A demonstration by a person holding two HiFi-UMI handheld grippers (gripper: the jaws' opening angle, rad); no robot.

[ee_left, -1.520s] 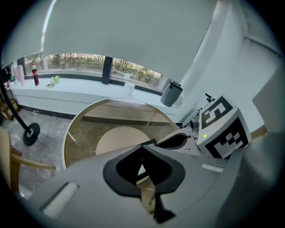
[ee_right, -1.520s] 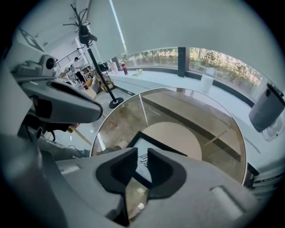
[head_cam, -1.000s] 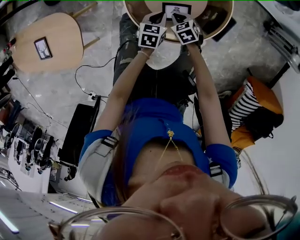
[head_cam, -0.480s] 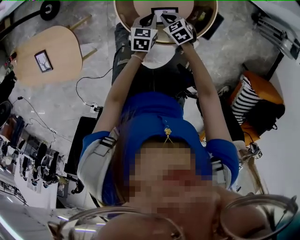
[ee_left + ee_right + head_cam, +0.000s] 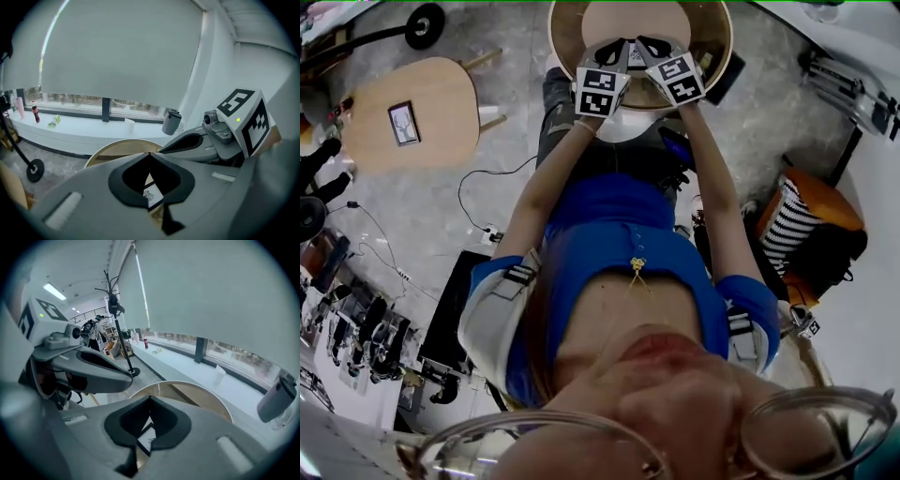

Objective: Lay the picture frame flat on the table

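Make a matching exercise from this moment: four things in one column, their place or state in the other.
Things:
1. right gripper
2. framed picture
3. striped cushion
4. coat stand base

Place or state:
a. on the orange seat
b. on the floor
c. jaws shut, above the round table
d. on the oval side table

Pairs: 1-c, 2-d, 3-a, 4-b

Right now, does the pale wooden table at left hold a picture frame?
Yes: a small dark-edged picture frame lies on that pale table.
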